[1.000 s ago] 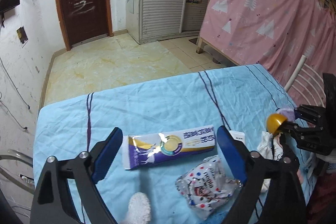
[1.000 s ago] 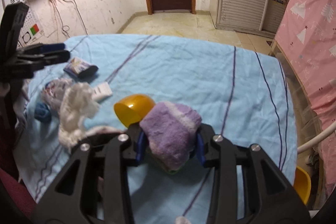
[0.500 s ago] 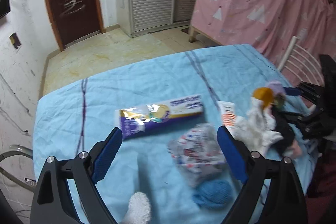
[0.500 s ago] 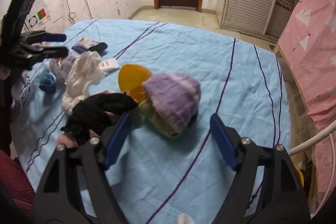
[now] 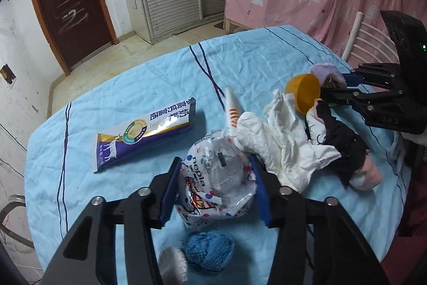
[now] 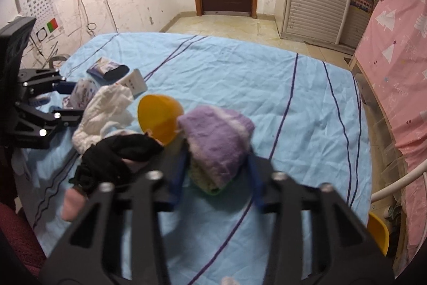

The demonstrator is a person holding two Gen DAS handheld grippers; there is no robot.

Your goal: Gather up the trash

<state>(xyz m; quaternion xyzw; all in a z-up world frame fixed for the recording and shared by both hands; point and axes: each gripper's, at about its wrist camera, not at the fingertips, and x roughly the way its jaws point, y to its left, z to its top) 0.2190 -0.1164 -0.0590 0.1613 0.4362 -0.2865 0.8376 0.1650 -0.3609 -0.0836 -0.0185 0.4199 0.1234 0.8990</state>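
A crumpled clear plastic wrapper (image 5: pixel 218 175) with red and blue print lies on the blue tablecloth (image 5: pixel 133 87). My left gripper (image 5: pixel 216 194) is closing on it, and both blue pads press its sides. A purple fuzzy cloth (image 6: pixel 216 140) rests on something green and yellow. My right gripper (image 6: pixel 217 178) is closing on that cloth, with a pad against each side. In the left wrist view the right gripper (image 5: pixel 333 88) reaches in from the right beside the orange cup (image 5: pixel 304 92). The left gripper (image 6: pixel 66 100) shows at the left edge of the right wrist view.
A purple and gold carton (image 5: pixel 144 132) lies left of the wrapper. A white crumpled tissue (image 5: pixel 283 148), a black cloth (image 5: pixel 339 135) and a small white and orange packet (image 5: pixel 232 111) lie between the grippers. A blue knitted ball (image 5: pixel 208 250) sits near me. A white chair back (image 5: pixel 357 34) stands right.
My left gripper moved right and down over the plastic wrapper and narrowed around it. My right gripper opened off the purple cloth half a second ago and has closed on it again.
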